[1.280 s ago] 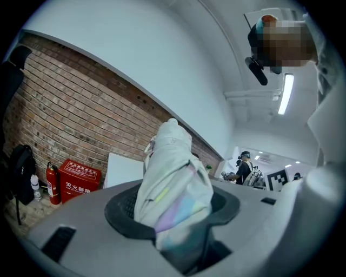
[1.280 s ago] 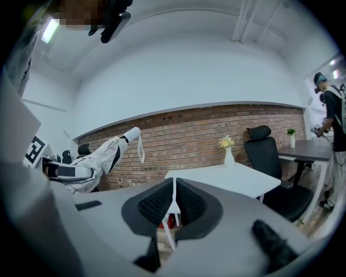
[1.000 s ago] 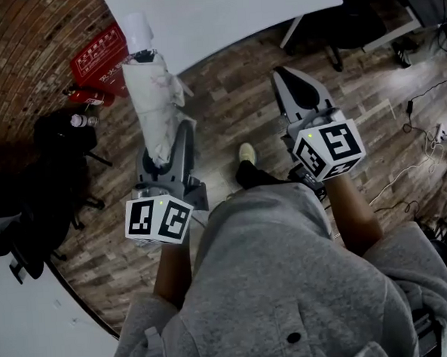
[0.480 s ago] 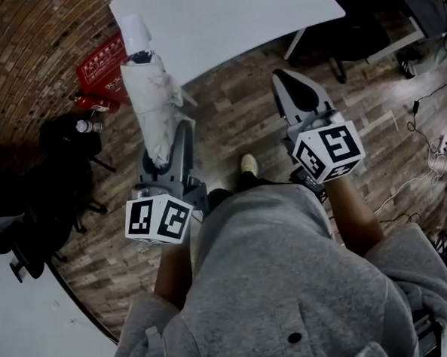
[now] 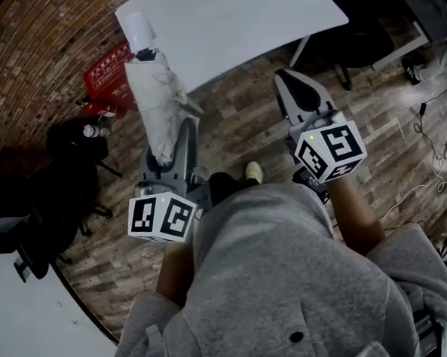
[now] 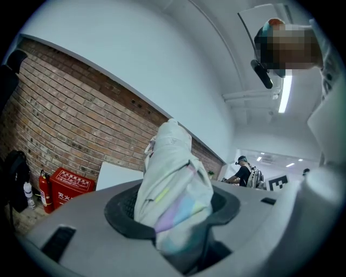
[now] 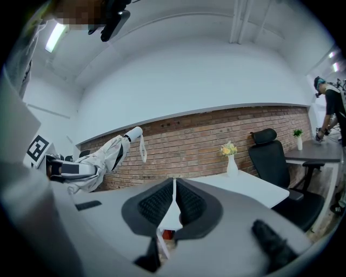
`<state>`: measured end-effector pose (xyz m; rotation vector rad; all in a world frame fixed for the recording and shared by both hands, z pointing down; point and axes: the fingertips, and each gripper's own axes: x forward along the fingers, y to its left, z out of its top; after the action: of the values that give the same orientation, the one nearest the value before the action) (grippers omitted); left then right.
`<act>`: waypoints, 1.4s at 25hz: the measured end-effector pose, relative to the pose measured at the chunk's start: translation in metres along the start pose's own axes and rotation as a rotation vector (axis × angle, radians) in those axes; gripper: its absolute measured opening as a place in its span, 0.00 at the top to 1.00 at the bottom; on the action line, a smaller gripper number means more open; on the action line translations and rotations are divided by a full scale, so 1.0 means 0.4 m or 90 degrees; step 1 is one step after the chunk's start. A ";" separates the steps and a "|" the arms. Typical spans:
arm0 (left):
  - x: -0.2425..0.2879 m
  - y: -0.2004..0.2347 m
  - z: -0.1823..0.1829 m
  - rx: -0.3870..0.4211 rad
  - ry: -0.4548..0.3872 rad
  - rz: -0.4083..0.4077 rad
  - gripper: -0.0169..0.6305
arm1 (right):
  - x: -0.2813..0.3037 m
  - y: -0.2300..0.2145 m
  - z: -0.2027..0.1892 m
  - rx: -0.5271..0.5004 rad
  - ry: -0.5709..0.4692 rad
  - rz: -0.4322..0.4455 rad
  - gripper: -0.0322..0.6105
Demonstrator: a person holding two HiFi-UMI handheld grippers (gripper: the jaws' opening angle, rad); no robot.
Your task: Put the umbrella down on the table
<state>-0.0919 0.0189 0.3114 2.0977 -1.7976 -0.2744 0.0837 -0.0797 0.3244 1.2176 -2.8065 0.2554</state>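
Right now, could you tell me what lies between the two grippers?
Head view: only wood floor and the person's shoe, between left gripper and right gripper.

The umbrella (image 5: 155, 103) lies in the left claw (image 5: 179, 131) and points far toward the surface's (image 5: 236, 22) left corner. The right claw (image 5: 293, 83) is to its right. A vase (image 7: 231, 161) stands on the surface, with a chair (image 7: 270, 159) to the right.
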 end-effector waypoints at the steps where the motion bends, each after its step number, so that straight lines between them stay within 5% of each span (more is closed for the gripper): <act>1: 0.001 -0.001 0.000 0.000 -0.003 -0.002 0.60 | 0.000 -0.001 0.000 -0.001 -0.002 0.000 0.90; 24: 0.079 -0.019 0.038 0.006 0.002 0.017 0.60 | 0.034 -0.069 0.031 0.001 0.012 0.015 0.90; 35: 0.157 0.058 0.041 0.009 0.012 0.025 0.60 | 0.132 -0.091 0.027 -0.009 0.019 0.012 0.90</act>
<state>-0.1085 -0.0481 0.3111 2.0642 -1.8333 -0.2315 0.0741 -0.1439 0.3251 1.1755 -2.7915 0.2530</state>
